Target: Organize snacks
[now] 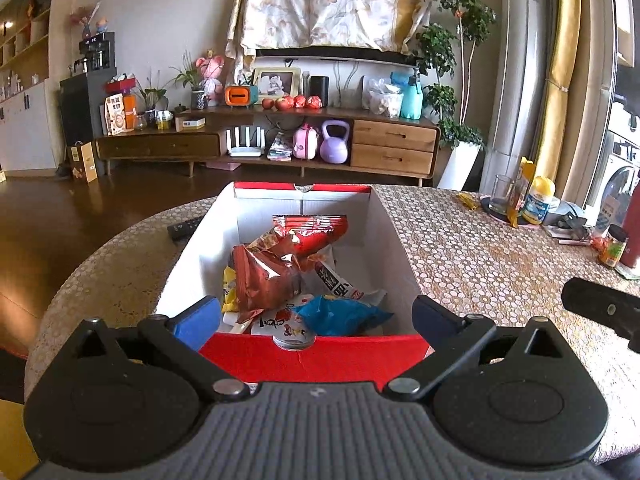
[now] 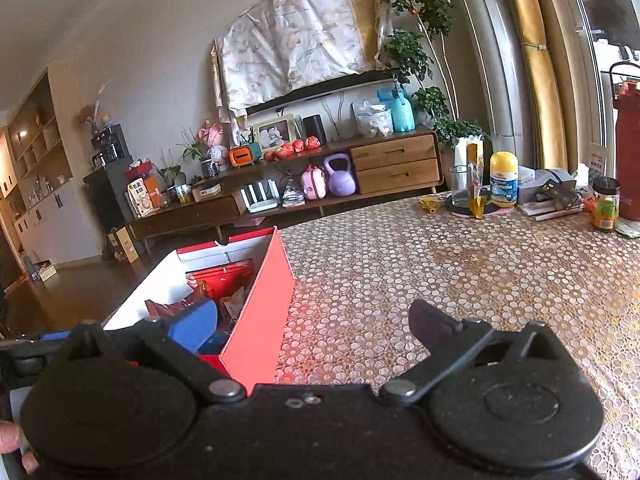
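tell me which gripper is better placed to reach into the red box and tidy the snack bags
Left. The left gripper is open and centred over the red box, facing the snack bags. The right gripper, also open, straddles the box's side wall, mostly over the table.

Left claw spread wide, empty; right claw likewise.
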Available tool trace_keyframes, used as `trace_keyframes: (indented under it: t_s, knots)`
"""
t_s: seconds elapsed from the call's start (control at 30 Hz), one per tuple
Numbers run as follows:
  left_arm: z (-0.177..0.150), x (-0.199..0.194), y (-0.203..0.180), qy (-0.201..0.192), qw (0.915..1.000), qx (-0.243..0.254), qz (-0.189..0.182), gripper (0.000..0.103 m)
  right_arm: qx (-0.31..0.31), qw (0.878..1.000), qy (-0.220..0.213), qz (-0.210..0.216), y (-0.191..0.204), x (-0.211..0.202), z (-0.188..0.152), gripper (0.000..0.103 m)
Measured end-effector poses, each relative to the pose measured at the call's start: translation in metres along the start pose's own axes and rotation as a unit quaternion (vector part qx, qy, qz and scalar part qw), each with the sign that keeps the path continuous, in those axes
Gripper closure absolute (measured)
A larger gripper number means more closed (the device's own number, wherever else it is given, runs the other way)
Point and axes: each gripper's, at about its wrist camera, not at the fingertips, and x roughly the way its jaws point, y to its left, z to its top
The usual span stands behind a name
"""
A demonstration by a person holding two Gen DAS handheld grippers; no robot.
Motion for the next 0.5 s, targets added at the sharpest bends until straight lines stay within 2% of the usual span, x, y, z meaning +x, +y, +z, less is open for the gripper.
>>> trace_keyframes:
  t_s: [0.5]
  knots:
    - [-0.0011, 0.0037, 0.0007, 0.005, 1.0, 0.001, 0.001, 0.0, 0.0, 1.0, 0.007, -0.005, -0.0013, 0.0024, -0.0044, 0.0]
